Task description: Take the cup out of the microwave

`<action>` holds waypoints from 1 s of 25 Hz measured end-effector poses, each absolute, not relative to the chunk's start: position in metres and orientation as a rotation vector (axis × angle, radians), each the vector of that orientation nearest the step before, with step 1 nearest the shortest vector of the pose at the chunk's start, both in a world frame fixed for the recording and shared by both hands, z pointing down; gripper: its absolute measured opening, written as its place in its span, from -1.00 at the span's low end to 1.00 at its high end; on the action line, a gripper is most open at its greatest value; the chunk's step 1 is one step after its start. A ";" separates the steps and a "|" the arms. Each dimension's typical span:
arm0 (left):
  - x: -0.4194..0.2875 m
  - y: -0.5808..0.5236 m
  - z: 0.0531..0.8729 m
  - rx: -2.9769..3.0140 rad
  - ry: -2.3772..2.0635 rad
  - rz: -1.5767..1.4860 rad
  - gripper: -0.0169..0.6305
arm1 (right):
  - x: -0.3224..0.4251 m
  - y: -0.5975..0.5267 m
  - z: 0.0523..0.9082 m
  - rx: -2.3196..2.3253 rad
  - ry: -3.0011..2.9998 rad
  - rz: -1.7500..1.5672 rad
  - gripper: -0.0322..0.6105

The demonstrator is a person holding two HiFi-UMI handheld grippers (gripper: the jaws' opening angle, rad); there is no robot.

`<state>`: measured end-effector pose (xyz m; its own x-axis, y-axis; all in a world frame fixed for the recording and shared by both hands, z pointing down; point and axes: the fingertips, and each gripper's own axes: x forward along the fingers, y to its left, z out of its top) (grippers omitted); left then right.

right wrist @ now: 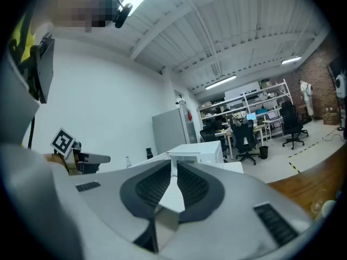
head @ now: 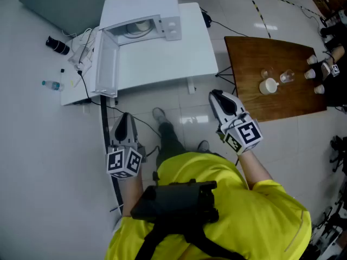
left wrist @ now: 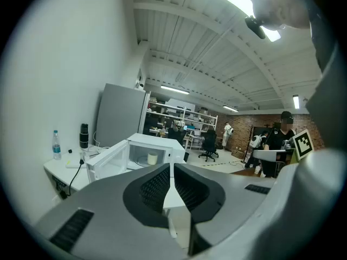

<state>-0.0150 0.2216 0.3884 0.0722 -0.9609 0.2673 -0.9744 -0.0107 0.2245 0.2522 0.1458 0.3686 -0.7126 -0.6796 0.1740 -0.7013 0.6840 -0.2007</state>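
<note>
The white microwave point(head: 142, 20) stands at the far end of a white table point(head: 173, 58), its door point(head: 106, 61) swung open to the left. A pale cup point(head: 142, 25) sits inside on the turntable; in the left gripper view the cup point(left wrist: 152, 158) shows through the microwave's point(left wrist: 157, 148) opening. Both grippers hang in front of the person, well short of the table. My left gripper point(head: 123, 121) points at the open door with its jaws shut and empty. My right gripper point(head: 218, 97) is also shut and holds nothing. The closed jaws fill the left gripper point(left wrist: 172, 167) and right gripper point(right wrist: 174, 164) views.
A brown wooden table point(head: 271, 64) at the right carries a white mug point(head: 268, 85), a glass point(head: 287, 76) and paper cups. A water bottle point(head: 52, 84), a black cylinder point(head: 57, 45) and cables lie on the white table's left end. A black cable point(head: 103, 118) hangs to the floor.
</note>
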 end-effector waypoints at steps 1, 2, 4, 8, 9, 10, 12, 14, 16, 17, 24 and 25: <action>-0.030 0.204 0.391 2.013 -1.920 0.056 -0.88 | 0.233 0.131 0.373 1.145 -2.798 0.396 -0.78; -0.044 0.187 0.394 2.016 -1.912 0.057 -0.88 | 0.213 0.115 0.378 1.136 -2.794 0.401 -0.78; -0.074 0.150 0.394 2.035 -1.898 0.052 -0.88 | 0.168 0.080 0.383 1.109 -2.796 0.398 -0.78; -0.132 0.086 0.394 2.076 -1.874 0.044 -0.88 | 0.074 0.006 0.389 1.068 -2.799 0.363 -0.78; -0.145 0.075 0.397 2.067 -1.867 0.037 -0.88 | 0.053 -0.010 0.394 1.056 -2.783 0.345 -0.78; -0.157 0.065 0.402 2.055 -1.852 0.030 -0.88 | 0.034 -0.025 0.402 1.046 -2.759 0.328 -0.77; -0.174 0.050 0.414 2.049 -1.798 0.039 -0.88 | 0.003 -0.050 0.418 1.045 -2.716 0.327 -0.48; -0.183 0.033 0.423 2.065 -1.748 0.078 -0.88 | -0.018 -0.070 0.424 1.076 -2.702 0.340 -0.47; -0.188 0.018 0.431 2.063 -1.709 0.091 -0.88 | -0.030 -0.082 0.424 1.094 -2.697 0.331 -0.47; -0.189 0.012 0.435 2.058 -1.690 0.087 -0.88 | -0.034 -0.087 0.425 1.097 -2.695 0.332 -0.47; -0.193 -0.025 0.453 2.069 -1.592 0.133 -0.88 | -0.060 -0.134 0.486 1.111 -2.648 0.428 -0.22; -0.194 -0.028 0.457 2.073 -1.584 0.143 -0.88 | -0.068 -0.146 0.507 1.106 -2.636 0.435 -0.02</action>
